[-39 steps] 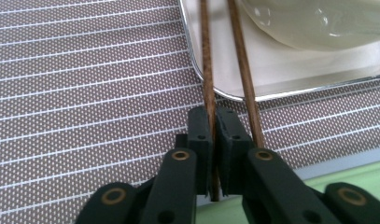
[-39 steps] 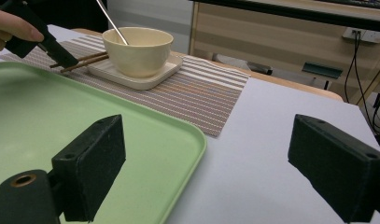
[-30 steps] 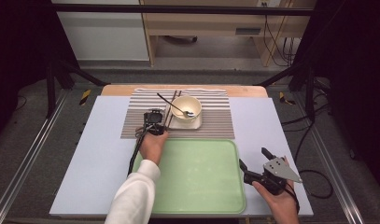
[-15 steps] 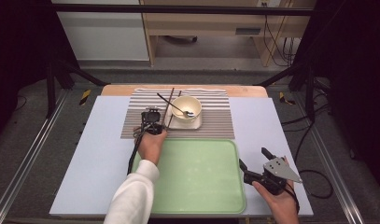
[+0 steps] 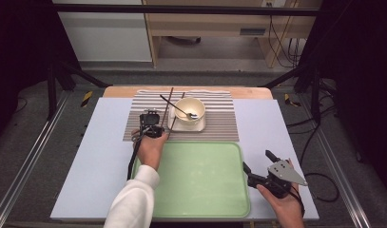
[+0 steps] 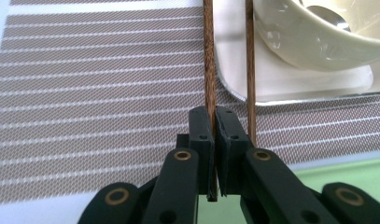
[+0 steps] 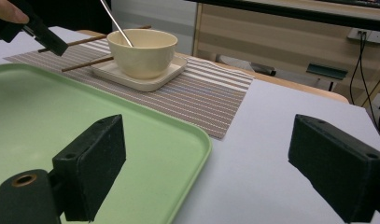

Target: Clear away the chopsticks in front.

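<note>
2 wooden chopsticks (image 6: 207,56): the left gripper (image 6: 214,140) is clamped on 1, its twin just beside, while the right gripper (image 7: 206,163) gapes wide apart.

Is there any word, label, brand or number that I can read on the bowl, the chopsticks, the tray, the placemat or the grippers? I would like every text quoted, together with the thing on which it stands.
There is no readable text.
The bowl, chopsticks, green tray, striped placemat, left gripper and right gripper bear no lettering.
</note>
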{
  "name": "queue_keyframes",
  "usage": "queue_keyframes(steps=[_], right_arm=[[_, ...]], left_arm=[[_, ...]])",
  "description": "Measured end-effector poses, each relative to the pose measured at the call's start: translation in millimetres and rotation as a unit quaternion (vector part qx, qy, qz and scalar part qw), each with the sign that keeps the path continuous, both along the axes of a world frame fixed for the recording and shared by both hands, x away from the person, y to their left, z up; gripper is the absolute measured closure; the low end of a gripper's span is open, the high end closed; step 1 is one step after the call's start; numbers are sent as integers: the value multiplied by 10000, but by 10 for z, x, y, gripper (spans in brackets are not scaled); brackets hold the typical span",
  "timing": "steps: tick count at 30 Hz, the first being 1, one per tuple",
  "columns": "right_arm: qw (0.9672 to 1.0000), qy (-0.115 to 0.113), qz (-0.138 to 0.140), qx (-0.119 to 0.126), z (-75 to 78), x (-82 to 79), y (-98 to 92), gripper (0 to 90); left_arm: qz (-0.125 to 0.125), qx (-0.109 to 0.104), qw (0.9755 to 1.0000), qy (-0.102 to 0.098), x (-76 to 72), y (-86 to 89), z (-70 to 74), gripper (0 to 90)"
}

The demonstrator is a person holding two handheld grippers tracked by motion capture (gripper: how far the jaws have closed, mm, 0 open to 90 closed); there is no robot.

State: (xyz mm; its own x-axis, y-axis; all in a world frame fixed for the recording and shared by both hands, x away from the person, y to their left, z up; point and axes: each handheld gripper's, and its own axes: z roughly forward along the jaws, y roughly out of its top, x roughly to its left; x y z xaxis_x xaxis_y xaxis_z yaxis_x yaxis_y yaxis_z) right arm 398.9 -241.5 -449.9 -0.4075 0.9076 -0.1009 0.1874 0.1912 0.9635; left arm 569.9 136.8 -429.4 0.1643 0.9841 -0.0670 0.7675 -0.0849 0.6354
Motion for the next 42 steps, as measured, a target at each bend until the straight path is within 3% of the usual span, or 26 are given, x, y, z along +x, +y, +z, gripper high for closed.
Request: queue_keyframes(steps=[7, 21, 33, 38, 42], right_arm=[[10000, 23, 78, 6, 8, -3, 28, 112], [9999, 133, 1, 5, -4, 6, 8, 91], [9999, 90, 86, 42, 16, -20, 10, 90], [9998, 119, 155, -68, 10, -9, 67, 89], [9997, 141, 149, -103, 2, 3, 65, 90]], left_arm=[[226, -156, 9996, -35, -179, 176, 55, 861], [282, -552, 9980, -115, -404, 366, 171, 861], [377, -580, 9971, -321, -837, 408, 359, 862], [467, -858, 9947, -332, -1027, 479, 344, 861], [428, -892, 9947, -277, -1152, 475, 292, 862]])
